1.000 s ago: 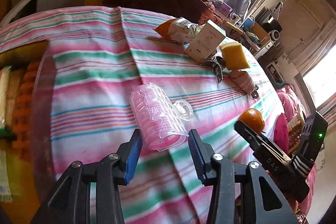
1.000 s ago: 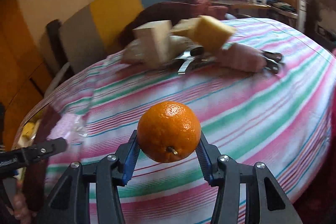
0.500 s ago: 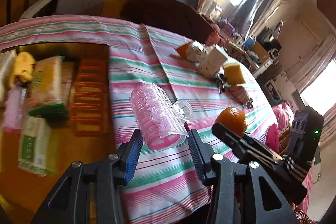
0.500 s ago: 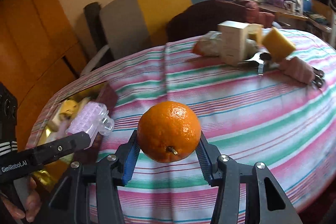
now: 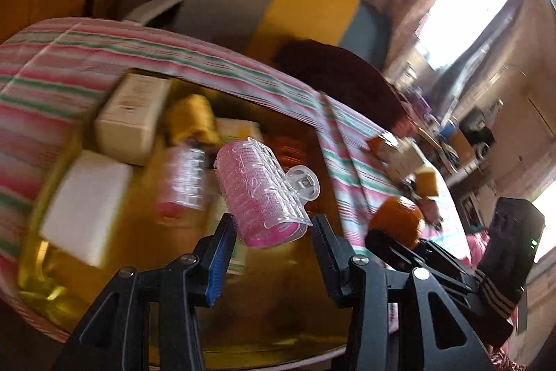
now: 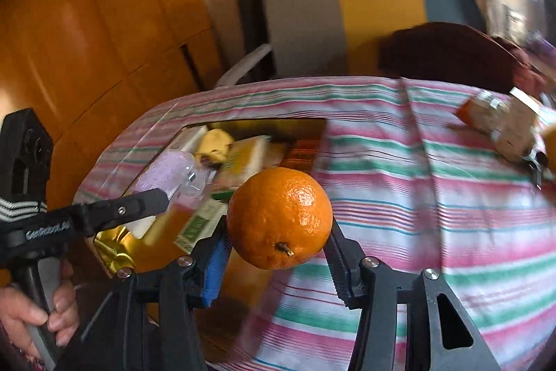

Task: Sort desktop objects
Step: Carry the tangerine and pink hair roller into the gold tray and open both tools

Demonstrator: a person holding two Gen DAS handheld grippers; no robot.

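Pink plastic hair roller point(image 5: 260, 193) with a clear clip is pinched in the left tongs point(image 5: 269, 246) above a gold tray point(image 5: 166, 270). Right tongs point(image 6: 276, 254) pinch a round orange point(image 6: 279, 218) over the striped worktop point(image 6: 434, 197).

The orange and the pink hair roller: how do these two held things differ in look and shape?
The orange is round, with dimpled opaque peel; the pink hair roller is a cylinder under a clear plastic clip. The orange has a small stem; the roller has a clear tab. Both are gripped between fingers, the orange by the right gripper, the roller by the left gripper.

Left tongs point(image 5: 271, 232) clamped and angled down, right tongs point(image 6: 278, 242) likewise
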